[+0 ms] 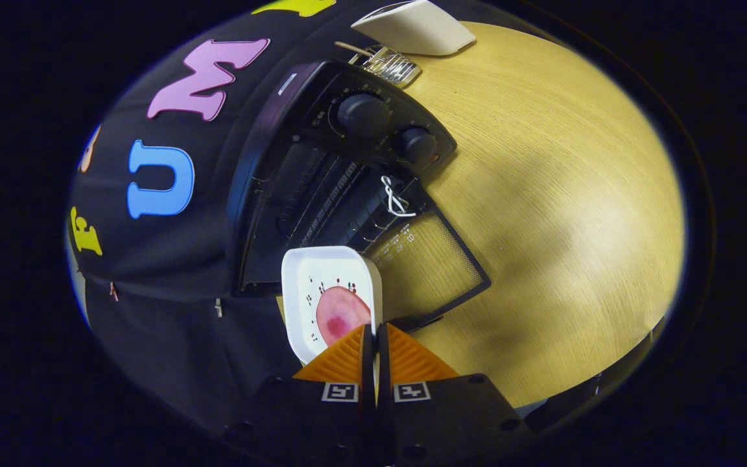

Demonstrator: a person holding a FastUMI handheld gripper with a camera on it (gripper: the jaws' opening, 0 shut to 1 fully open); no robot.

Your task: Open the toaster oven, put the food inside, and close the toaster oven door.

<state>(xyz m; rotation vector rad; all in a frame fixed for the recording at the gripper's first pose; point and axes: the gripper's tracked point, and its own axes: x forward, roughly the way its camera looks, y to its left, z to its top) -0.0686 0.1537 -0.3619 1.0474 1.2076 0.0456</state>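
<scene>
The gripper (373,337) pinches the rim of the white tray (321,279) with the pink food (341,314), held just before the open oven (321,175); door (438,259) down; next, slide it level inside

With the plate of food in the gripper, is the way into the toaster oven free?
Probably yes. The gripper is shut on the rim of the white plate, and the toaster oven just beyond has its glass door folded down onto the table, with nothing between plate and opening.
</scene>
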